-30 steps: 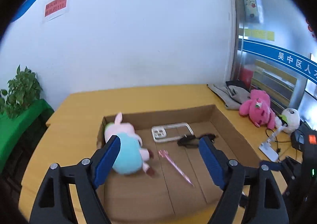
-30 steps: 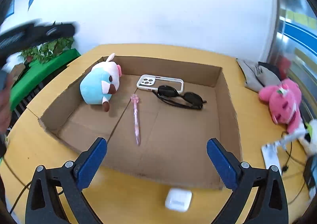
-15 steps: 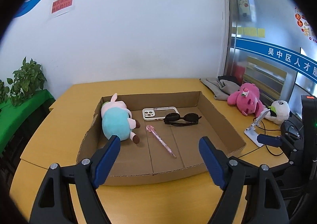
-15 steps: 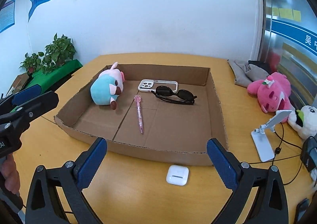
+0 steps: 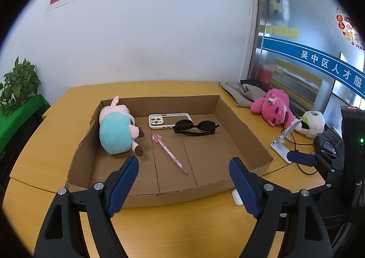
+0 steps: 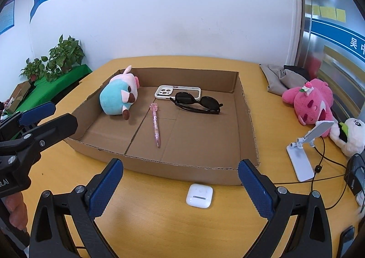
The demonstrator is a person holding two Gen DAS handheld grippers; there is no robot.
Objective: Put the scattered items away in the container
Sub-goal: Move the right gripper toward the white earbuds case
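Four items already inside the cardboard tray [image 6: 245,107]: blue-and-pink plush [image 6: 119,98] against its left wall, white phone case [image 6: 176,92] toward the far wall, black sunglasses [image 6: 197,104] touching the case's near right corner, pink pen [image 6: 155,124] on the floor nearer the middle. One item outside: white earbud case [image 6: 199,195] on the yellow table [image 6: 148,219], just beside the tray's near wall. Right gripper [image 6: 180,187] spread wide, nothing between the jaws, earbud case lying below the gap and a little right of centre, untouched. Left gripper [image 5: 183,182] likewise spread and empty, over the tray's near wall, earbud case [image 5: 237,198] partly hidden behind its right finger. Off to the right, well apart from the tray: pink plush [image 6: 310,100], white plush [image 6: 349,132], white phone stand [image 6: 303,155], grey cloth [image 6: 280,77].
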